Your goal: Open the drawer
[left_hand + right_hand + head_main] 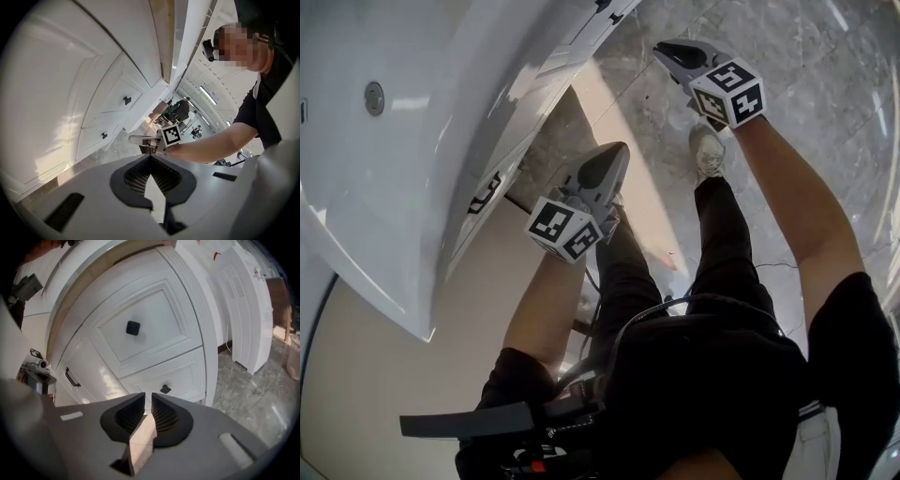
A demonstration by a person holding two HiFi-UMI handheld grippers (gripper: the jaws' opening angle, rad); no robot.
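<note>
A white cabinet faces my right gripper. It has an upper front with a square black knob and, below it, a low drawer front with a small black knob. The right gripper's jaws stand a narrow gap apart with nothing between them, short of the lower knob. My left gripper is shut and empty, held off the cabinet's side. In the head view the left gripper hangs beside the cabinet and the right gripper is farther out over the floor.
A white countertop overhangs the cabinet at left. A black bar handle sits on a side door. The floor is grey marble. A tall white unit stands to the right. The person's shoe is below the right gripper.
</note>
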